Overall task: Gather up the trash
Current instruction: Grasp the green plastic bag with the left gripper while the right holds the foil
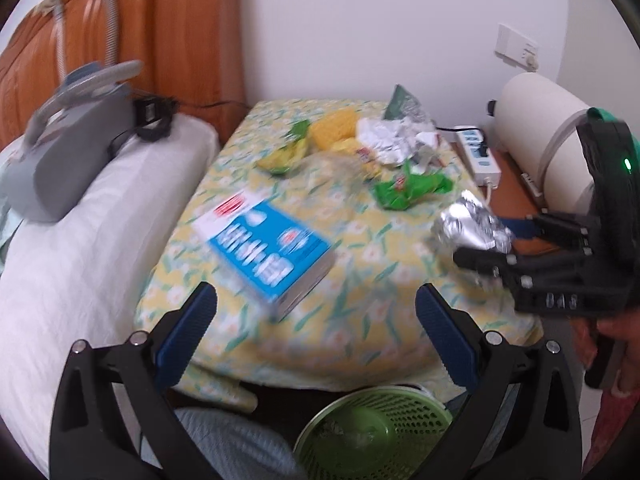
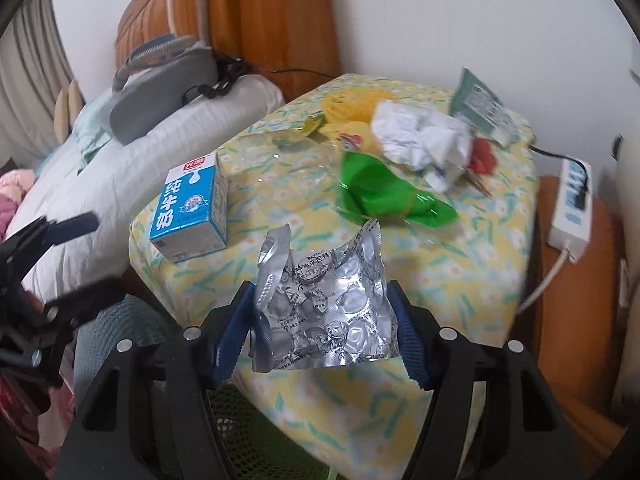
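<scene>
right gripper (image 2: 322, 334) jaws were closed on a foil blister pack (image 2: 324, 300), low centre of the right wrist frame, above the surface (image 2: 460, 280). left gripper (image 1: 316, 320) jaws were wide open, holding nothing. milk carton (image 1: 266, 248) mid frame, green basket (image 1: 372, 434) bottom centre, wrappers (image 1: 412, 188) and crumpled paper (image 1: 390, 138) upper centre.

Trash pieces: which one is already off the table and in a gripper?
The silver foil blister pack, pinched by the right gripper. The milk carton, green wrapper and crumpled paper all lie on the table.
</scene>
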The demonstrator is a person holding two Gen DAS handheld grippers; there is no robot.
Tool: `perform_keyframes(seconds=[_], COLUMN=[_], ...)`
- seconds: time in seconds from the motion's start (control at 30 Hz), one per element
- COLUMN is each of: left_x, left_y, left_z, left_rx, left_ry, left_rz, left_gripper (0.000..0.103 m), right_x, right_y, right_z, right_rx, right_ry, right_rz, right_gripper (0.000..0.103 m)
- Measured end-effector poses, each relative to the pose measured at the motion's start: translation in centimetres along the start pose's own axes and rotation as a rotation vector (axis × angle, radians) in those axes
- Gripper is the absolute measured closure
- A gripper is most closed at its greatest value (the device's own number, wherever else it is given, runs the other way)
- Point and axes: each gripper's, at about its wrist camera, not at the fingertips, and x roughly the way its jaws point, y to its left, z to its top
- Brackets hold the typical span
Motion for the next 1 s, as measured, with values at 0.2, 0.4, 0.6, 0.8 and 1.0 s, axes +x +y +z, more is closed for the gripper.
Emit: perform_keyframes(seconds=[0.2, 0.4, 0.6, 0.8, 1.0], left_x=[3.5, 7.4, 11.3, 14.4, 15.2], left_y=[-3.0, -6.3, -9.1, -10.3, -11.0], left_z=[4.1, 7.3, 8.4, 8.4, 8.3], left_rx=[0.075, 0.134, 0.213, 0.249, 0.305], left_ry=[-0.004, 0.015, 0.059, 0.119, 0.108], left_rz=[-0.093, -0.15, -0.158, -0.12, -0.075], left_gripper=[0.008, 0.008, 0.008, 0.018, 0.029], right_x=[-1.1, -1.1, -0.8, -0.1, 0.5], right_y=[-2.5, -4.5, -5.7, -6.6, -6.8], right_z=[-1.0, -1.5, -1.4, -1.6, -1.7], right_rx=[0.063, 0.105, 0.118, 0.129, 0.137], right_ry=[-0.016, -0.017, -0.018, -0.004, 0.008], right_rz=[-0.051, -0.06, -0.045, -0.027, -0.02], right_gripper=[0.037, 0.037, 0.037, 0.037, 0.037])
